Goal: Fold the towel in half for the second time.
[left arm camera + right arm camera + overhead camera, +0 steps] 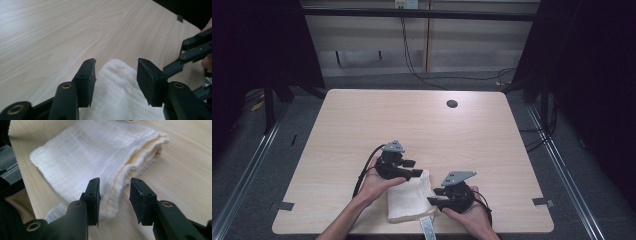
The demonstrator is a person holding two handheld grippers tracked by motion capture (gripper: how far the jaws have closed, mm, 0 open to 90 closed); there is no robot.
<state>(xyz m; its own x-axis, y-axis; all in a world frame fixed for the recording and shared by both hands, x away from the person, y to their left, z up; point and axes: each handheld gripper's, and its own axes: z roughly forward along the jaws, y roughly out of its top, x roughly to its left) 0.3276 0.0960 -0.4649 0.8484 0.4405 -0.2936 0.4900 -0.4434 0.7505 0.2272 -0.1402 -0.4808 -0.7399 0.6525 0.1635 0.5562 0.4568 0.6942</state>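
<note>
My left tongs point(416, 168) sit at the cloth's point(409, 199) far left corner, jaws spread; in the left gripper view that corner lies between the pads, untouched. The folded white cloth rests near the desk's point(362, 120) front edge, its tag point(426, 229) hanging over it. My right tongs point(435, 196) are parted too, straddling the cloth's right folded edge without pinching.

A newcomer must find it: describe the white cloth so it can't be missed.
Start at the pale wooden table and go to its near edge. Between the two grippers lies a folded white gauze cloth, the one soft thing there, with a printed label hanging over the edge.
</note>
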